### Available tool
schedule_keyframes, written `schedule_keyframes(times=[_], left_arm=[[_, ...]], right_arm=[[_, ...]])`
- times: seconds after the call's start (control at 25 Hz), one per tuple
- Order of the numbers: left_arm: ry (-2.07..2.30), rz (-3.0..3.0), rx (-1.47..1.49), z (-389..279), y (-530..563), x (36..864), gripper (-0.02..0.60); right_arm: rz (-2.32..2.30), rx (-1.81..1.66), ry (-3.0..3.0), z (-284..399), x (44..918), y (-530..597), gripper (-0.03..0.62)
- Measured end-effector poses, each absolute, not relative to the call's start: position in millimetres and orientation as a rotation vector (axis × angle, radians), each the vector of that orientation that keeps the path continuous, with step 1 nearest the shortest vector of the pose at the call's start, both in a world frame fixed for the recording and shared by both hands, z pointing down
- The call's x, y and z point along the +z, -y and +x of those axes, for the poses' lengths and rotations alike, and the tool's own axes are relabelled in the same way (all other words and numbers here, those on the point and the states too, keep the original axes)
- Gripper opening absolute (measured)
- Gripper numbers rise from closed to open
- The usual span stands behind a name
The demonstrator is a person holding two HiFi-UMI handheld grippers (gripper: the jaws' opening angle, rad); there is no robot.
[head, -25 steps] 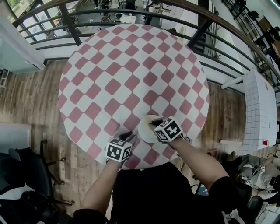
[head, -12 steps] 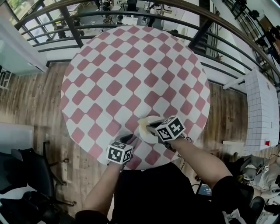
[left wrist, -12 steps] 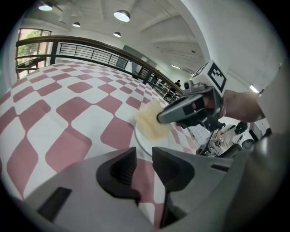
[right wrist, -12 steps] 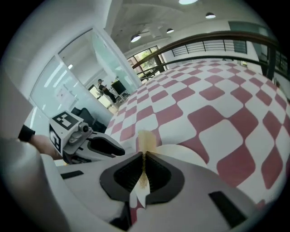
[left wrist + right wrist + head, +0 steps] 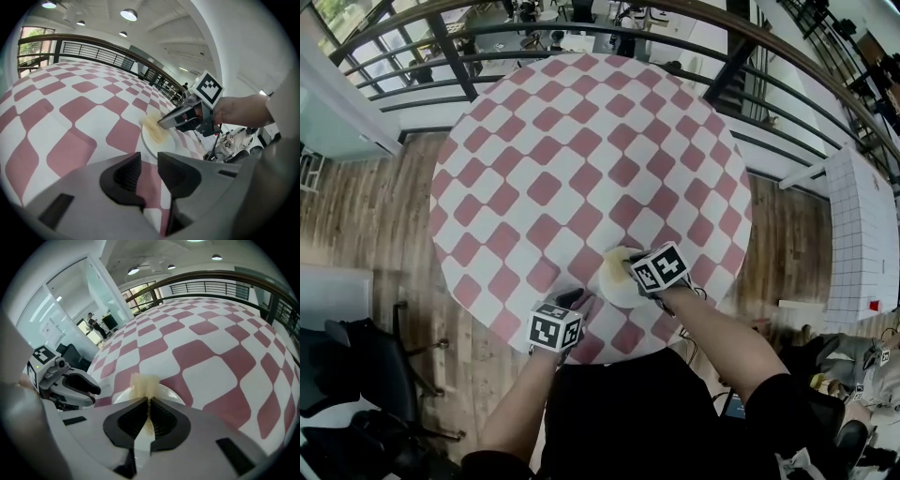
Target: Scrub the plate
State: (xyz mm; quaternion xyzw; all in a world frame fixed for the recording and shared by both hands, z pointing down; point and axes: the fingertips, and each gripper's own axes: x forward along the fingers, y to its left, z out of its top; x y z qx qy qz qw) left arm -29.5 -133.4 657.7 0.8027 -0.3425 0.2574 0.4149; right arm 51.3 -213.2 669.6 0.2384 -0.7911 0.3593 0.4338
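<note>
A white plate (image 5: 612,283) lies near the front edge of the round pink-and-white checked table (image 5: 581,159). My right gripper (image 5: 630,264) is over the plate, shut on a yellow sponge (image 5: 143,382) that presses on the plate's (image 5: 123,397) far part. The left gripper view shows the sponge (image 5: 153,127) under the right gripper (image 5: 162,125), on the plate (image 5: 169,144). My left gripper (image 5: 575,299) rests just left of the plate; its jaws (image 5: 146,163) stand slightly apart with nothing between them. It also shows in the right gripper view as the left gripper (image 5: 95,389).
A dark metal railing (image 5: 581,33) curves round the table's far side. Wooden floor (image 5: 356,206) lies to the left, with a black chair (image 5: 356,366) at lower left. A white gridded block (image 5: 858,234) stands at the right.
My right gripper with the sponge has slid a little farther across the plate. The left gripper has stayed beside the plate.
</note>
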Motion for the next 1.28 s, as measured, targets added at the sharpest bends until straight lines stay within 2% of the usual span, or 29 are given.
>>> schedule_keyframes(times=[0.6, 0.8, 0.96, 1.28], left_arm=[[0.815, 2.045, 0.675, -21.4, 143.9, 658.3, 0.114], [0.816, 2.045, 0.674, -24.0, 143.6, 657.7, 0.114], [0.827, 2.030, 0.674, -30.2, 139.6, 661.3, 0.114], [0.841, 2.006, 0.668, -36.3, 132.9, 665.8, 0.114]], right_arm=[[0.809, 0.766, 1.911, 141.5, 649.5, 237.2, 0.028], [0.685, 0.906, 2.068, 88.8, 625.6, 209.4, 0.028], [0.494, 0.992, 2.054, 44.5, 640.9, 169.6, 0.027], [0.478, 0.884, 1.926, 63.9, 672.9, 161.0, 0.026]])
